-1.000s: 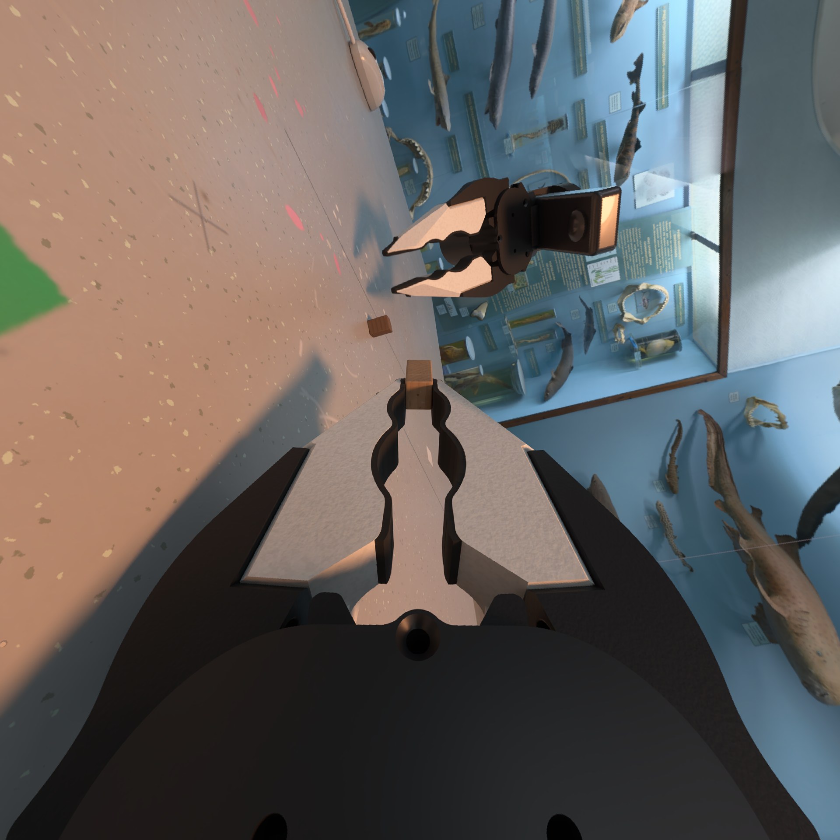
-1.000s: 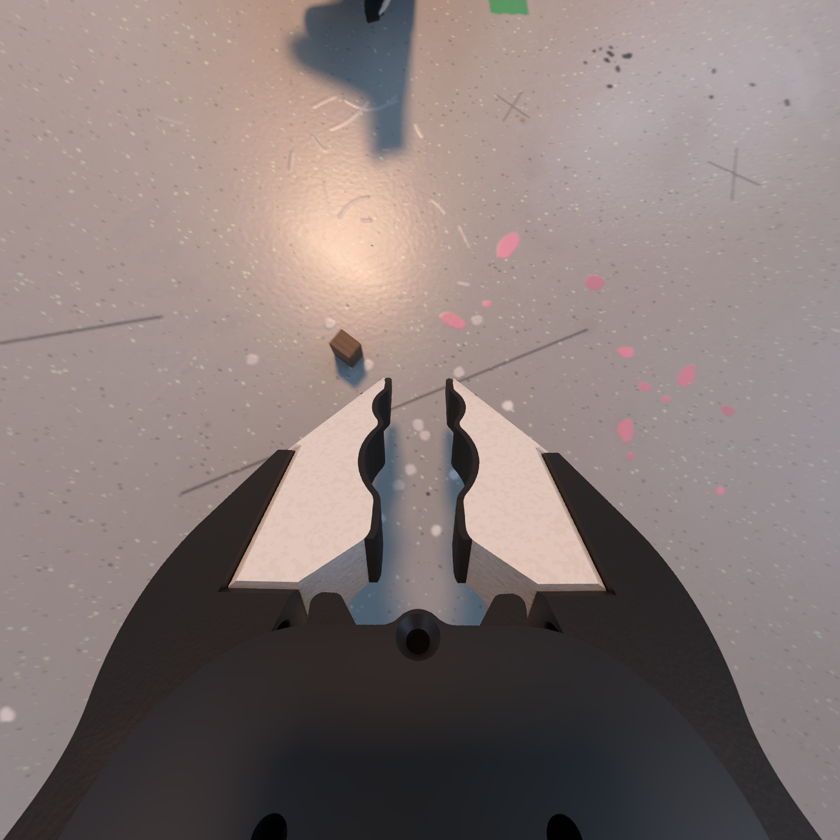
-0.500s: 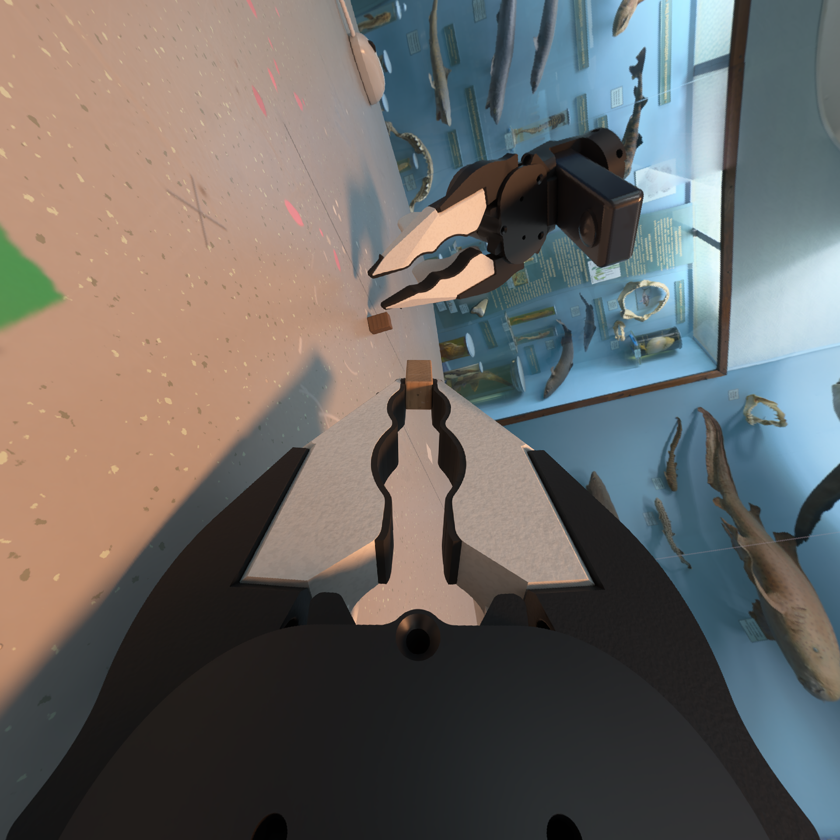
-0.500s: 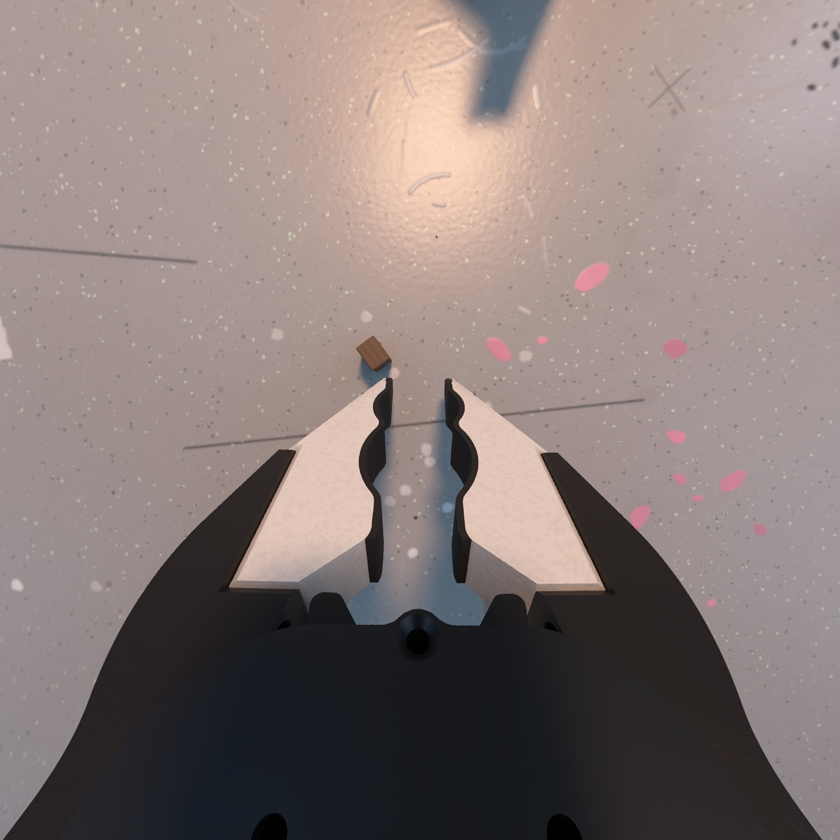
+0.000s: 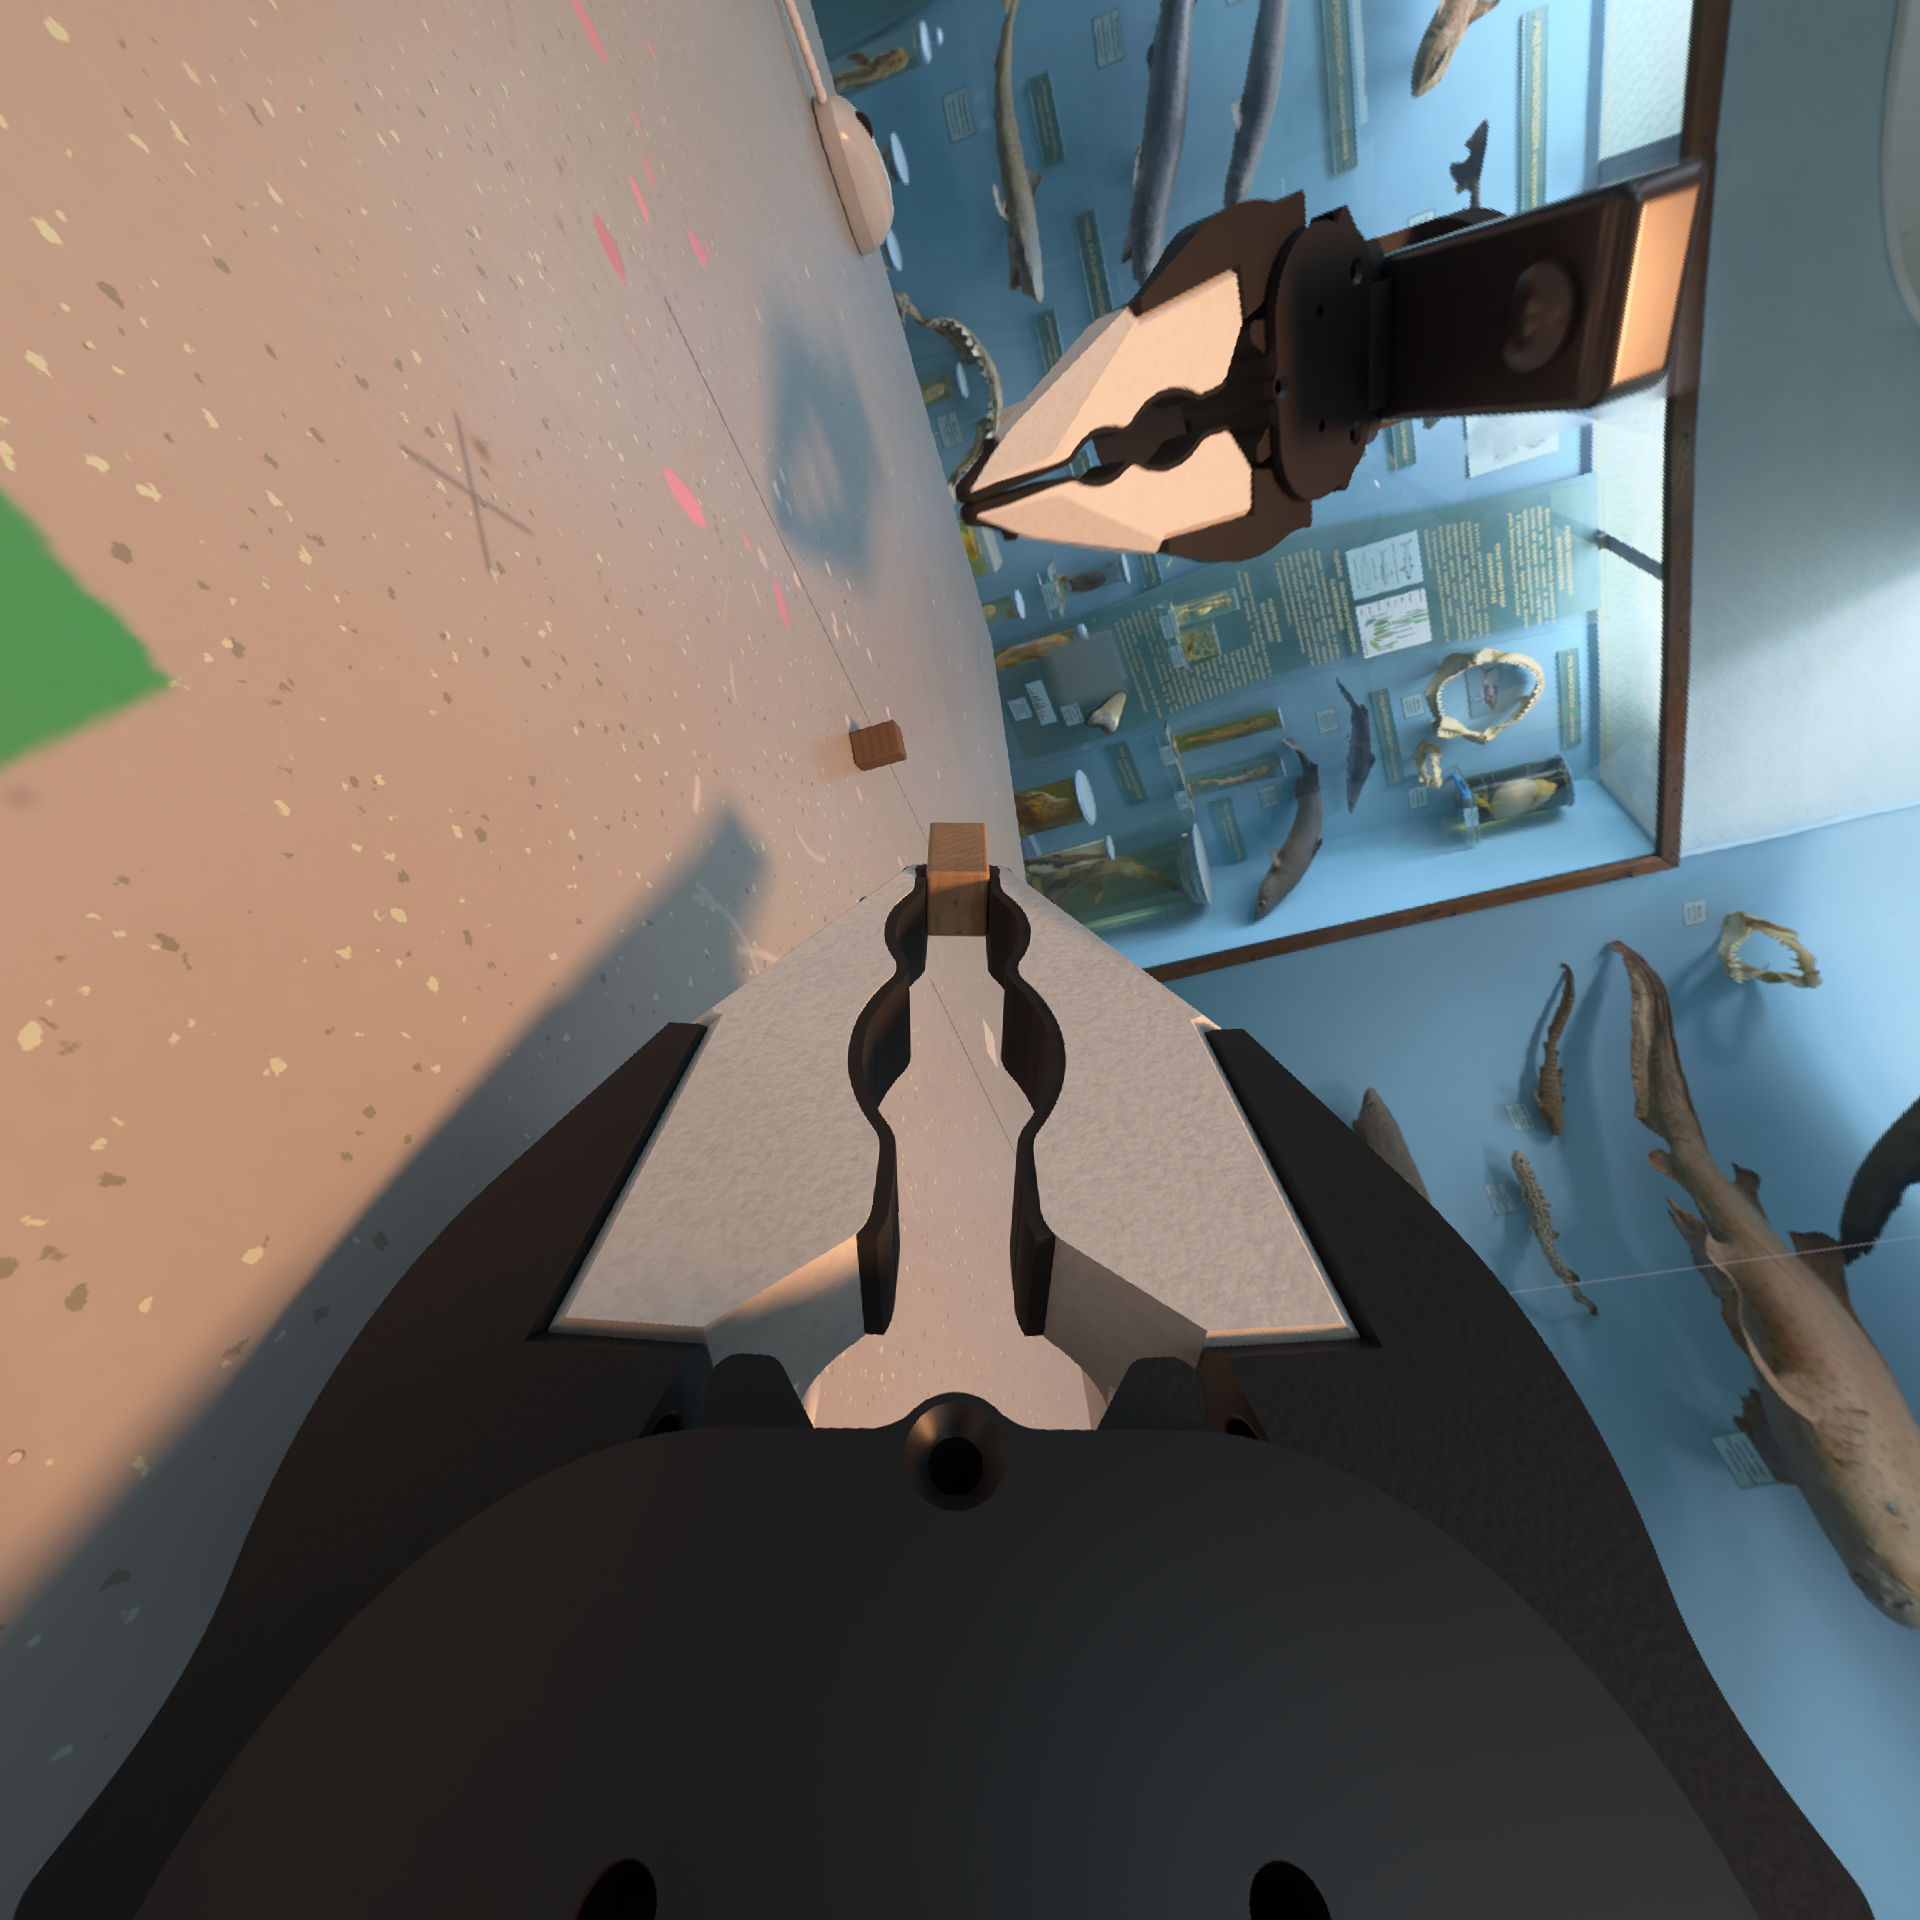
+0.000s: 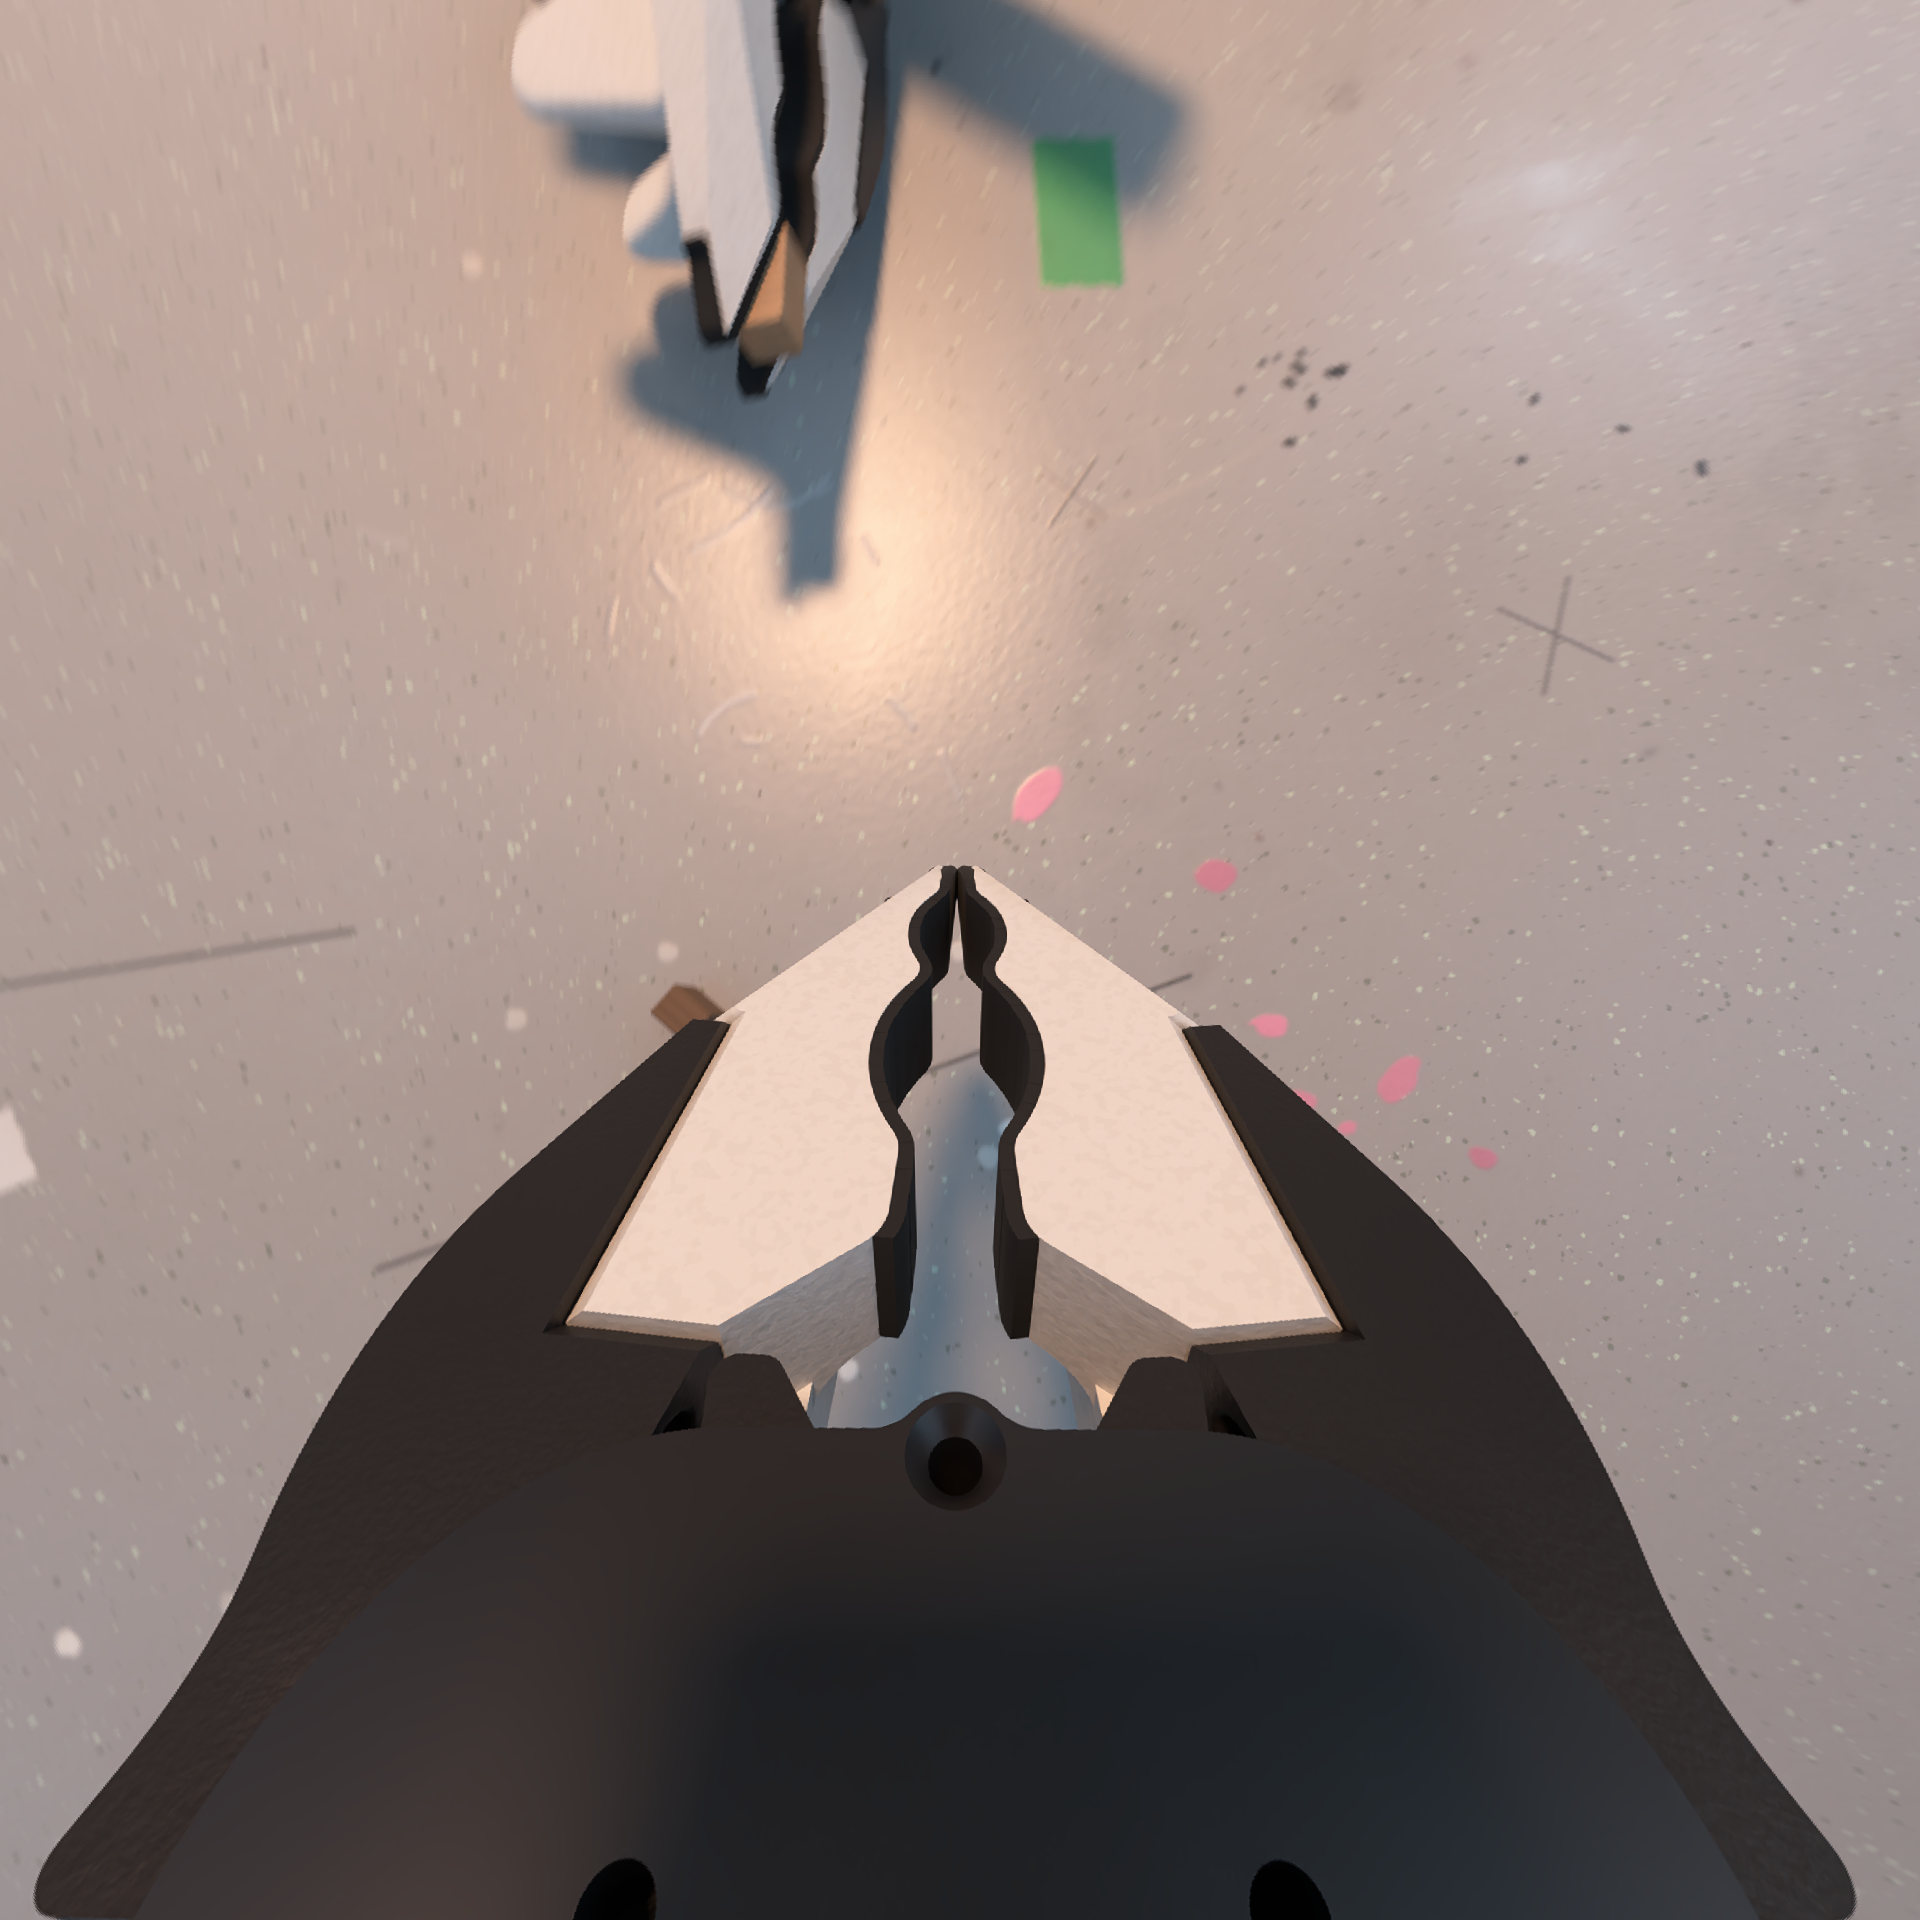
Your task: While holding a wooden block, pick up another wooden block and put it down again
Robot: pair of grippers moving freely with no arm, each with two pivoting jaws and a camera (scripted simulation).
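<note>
My left gripper (image 5: 957, 875) is shut on a light wooden block (image 5: 957, 847) and holds it by the fingertips above the speckled table (image 5: 416, 831). A second, darker wooden block (image 5: 876, 745) lies on the table just beyond it. My right gripper (image 6: 954, 873) is shut with nothing between its fingers. It hangs clear above the table in the left wrist view (image 5: 971, 501). In the right wrist view the second block (image 6: 683, 1006) peeks out beside the left finger. The left gripper (image 6: 764, 348) with its block (image 6: 781, 301) shows blurred at the top.
A green patch (image 5: 52, 644) marks the table, also in the right wrist view (image 6: 1078, 213). Pink flecks (image 6: 1037, 795) and pencil crosses (image 6: 1553, 636) dot the surface. A white oval object (image 5: 852, 177) sits at the table's edge. A blue display case (image 5: 1351, 623) stands beyond.
My right gripper has shut on nothing and pulled away from the table and the second block, which stays where it lay. My left gripper and its block have not moved.
</note>
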